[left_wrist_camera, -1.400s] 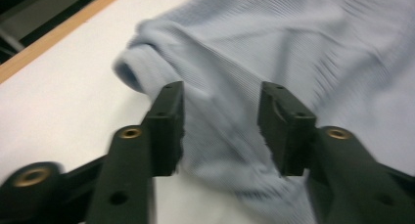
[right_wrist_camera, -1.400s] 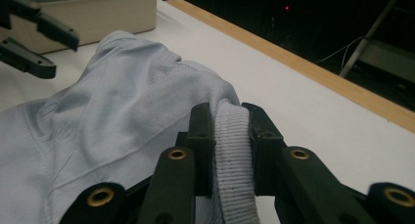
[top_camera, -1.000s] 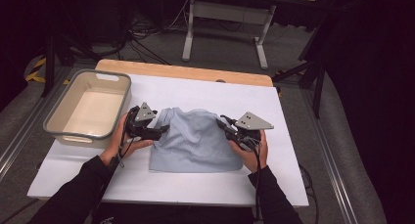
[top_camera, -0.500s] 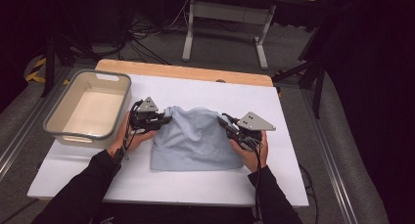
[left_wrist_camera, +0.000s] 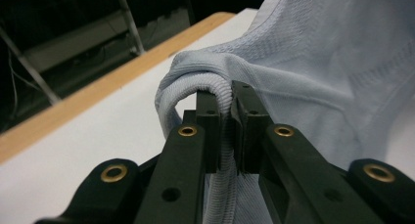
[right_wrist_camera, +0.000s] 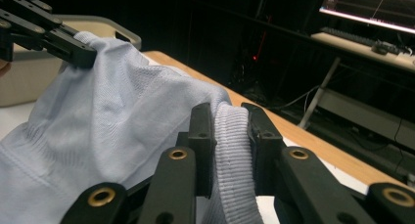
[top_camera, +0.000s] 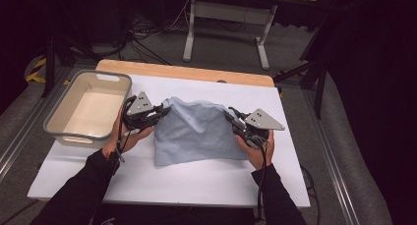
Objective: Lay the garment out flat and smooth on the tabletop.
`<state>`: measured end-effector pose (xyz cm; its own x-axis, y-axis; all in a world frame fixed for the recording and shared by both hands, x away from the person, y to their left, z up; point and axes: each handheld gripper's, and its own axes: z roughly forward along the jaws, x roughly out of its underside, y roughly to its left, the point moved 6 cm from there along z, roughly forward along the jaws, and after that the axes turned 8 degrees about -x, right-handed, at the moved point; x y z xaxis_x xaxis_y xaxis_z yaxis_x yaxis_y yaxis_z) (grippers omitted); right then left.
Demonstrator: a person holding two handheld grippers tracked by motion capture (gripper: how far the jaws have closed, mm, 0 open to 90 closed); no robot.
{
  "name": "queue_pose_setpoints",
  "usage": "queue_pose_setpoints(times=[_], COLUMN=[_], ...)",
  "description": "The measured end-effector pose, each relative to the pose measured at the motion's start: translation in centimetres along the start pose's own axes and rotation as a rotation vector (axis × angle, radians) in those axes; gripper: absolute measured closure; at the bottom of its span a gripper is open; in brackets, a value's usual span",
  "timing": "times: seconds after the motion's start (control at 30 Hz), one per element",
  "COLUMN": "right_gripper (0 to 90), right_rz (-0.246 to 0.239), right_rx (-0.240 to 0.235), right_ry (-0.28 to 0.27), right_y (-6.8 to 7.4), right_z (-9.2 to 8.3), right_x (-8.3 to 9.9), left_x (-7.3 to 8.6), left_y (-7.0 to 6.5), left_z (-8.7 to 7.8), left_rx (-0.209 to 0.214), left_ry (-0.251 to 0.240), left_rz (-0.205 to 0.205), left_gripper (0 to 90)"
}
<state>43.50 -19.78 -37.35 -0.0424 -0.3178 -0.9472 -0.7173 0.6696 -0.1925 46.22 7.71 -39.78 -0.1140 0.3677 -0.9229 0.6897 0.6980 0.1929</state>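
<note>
A light blue knit garment (top_camera: 196,131) lies on the white table top, bunched up along its far edge. My left gripper (top_camera: 164,108) holds its far left corner off the table. Its jaws have just been closing, and they now pinch the ribbed hem (left_wrist_camera: 222,94) of the garment (left_wrist_camera: 318,62) between them. My right gripper (top_camera: 230,114) is shut on the ribbed hem at the right side (right_wrist_camera: 234,121). In the right gripper view the cloth (right_wrist_camera: 98,97) stretches across to the left gripper (right_wrist_camera: 73,50).
A beige plastic bin (top_camera: 74,134) stands empty at the table's left, close to my left hand. The white sheet (top_camera: 196,181) covers the table up to a wooden strip (top_camera: 187,71) along the far edge. Desk legs and cables are on the floor beyond.
The left gripper closed on the garment's left corner and lifted it, raising the cloth there. The right gripper kept its grip and place.
</note>
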Motion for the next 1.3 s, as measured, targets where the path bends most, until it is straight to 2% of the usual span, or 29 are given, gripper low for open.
queue_pose_setpoints(times=[0.17, 0.27, 0.5, 0.73, 0.87, 1.03, 1.3], right_gripper=[75.3, 75.2, 74.9, 74.9, 74.9, 75.1, 75.1], right_rz=[-0.027, -0.031, -0.053, -0.067, -0.105, -0.135, -0.116], right_rx=[-0.009, -0.030, -0.074, -0.113, -0.094, -0.059, -0.115], right_ry=[-0.019, -0.022, 0.021, 0.062, 0.091, 0.102, 0.132], right_y=[0.9, 1.5, 2.8, 3.7, 4.2, 4.9, 6.1], right_z=[-0.3, -0.3, 0.3, 0.9, 1.1, 1.3, 1.3], right_x=[-0.8, -1.0, -0.3, 1.0, 1.6, 2.5, 3.9], left_x=[-1.4, -1.5, -0.3, 0.9, 1.5, 2.2, 3.3], left_y=[-0.3, -0.4, -0.6, -1.8, -2.6, -3.7, -5.2], left_z=[-1.6, -1.8, -1.5, -1.1, -1.1, -1.6, -2.4], left_rx=[0.008, 0.013, 0.030, 0.061, 0.078, 0.102, 0.133], left_ry=[-0.041, -0.034, 0.009, 0.038, 0.050, 0.055, 0.075], left_rz=[0.021, 0.031, 0.057, 0.091, 0.109, 0.123, 0.145], left_gripper=[83.5, 83.5, 83.5, 83.5, 83.5, 83.7, 83.8])
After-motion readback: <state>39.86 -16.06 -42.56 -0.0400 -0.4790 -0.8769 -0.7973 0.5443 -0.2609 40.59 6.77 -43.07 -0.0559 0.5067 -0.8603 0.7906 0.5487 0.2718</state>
